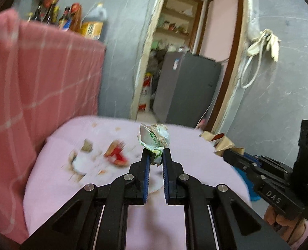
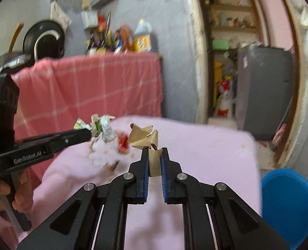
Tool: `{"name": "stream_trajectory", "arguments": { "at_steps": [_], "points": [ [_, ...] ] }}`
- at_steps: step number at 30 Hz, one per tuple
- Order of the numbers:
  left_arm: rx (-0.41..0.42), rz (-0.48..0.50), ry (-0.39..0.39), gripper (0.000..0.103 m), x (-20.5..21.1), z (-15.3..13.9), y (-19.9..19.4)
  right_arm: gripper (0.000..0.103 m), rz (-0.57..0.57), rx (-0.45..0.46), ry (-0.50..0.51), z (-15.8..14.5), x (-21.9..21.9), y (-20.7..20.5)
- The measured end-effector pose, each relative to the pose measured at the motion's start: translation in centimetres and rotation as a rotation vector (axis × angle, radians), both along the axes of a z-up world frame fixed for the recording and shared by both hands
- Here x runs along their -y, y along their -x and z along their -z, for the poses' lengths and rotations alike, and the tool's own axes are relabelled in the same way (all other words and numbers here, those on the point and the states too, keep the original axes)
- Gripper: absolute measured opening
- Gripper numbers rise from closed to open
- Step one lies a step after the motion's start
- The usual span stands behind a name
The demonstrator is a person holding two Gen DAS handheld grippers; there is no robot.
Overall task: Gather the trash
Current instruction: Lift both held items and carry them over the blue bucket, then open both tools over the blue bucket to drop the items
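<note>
Both grippers are clamped on trash above the pink table (image 1: 195, 158): left gripper (image 1: 155, 156) pinches a white-green wrapper (image 1: 154, 138), right gripper (image 2: 155, 160) a brown paper (image 2: 144, 138). Red scraps (image 1: 116, 154) lie on the table's far left; a blue bin (image 2: 287, 206) stands right.

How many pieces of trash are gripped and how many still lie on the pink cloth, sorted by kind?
White-and-green crumpled wrapper, in left gripper: 1
Brown crumpled paper, in right gripper: 1
Red scrap on pink cloth: 1
Brown scrap on the cloth: 1
Total: 4; blur may hide smaller bits.
</note>
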State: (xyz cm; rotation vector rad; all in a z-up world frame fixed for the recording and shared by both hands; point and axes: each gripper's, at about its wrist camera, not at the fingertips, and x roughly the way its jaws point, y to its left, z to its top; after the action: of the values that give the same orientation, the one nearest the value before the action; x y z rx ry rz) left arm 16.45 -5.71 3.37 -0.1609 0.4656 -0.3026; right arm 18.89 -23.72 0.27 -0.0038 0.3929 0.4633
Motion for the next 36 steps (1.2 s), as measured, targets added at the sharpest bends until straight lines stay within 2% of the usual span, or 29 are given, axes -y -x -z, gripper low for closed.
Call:
{"name": "stream_trajectory", "arguments": {
  "at_steps": [8,13,17,22,27,36],
  "points": [
    [0.2,0.074,0.044,0.009,7.0,-3.4,-0.2,0.008,0.195,0.201,-0.006,-4.7,6.7,2.8],
    [0.29,0.153,0.077,0.009,12.7,-5.0,-0.1,0.008,0.325,0.275,0.005,-6.3,11.4,4.0],
    [0.327,0.219,0.066,0.009,17.0,-5.0,-0.7,0.008,0.421,0.298,0.014,-6.5,15.0,4.7],
    [0.284,0.301,0.032,0.009,21.9,-3.5,-2.4,0.008,0.525,0.276,0.003,-5.5,19.0,4.6],
    [0.194,0.366,0.017,0.009,25.5,-1.4,-4.4,0.008,0.586,0.212,-0.02,-3.3,22.2,4.3],
    [-0.019,0.422,-0.046,0.009,29.5,3.1,-8.2,0.009,0.621,0.009,-0.081,2.2,24.8,2.1]
  ]
}}
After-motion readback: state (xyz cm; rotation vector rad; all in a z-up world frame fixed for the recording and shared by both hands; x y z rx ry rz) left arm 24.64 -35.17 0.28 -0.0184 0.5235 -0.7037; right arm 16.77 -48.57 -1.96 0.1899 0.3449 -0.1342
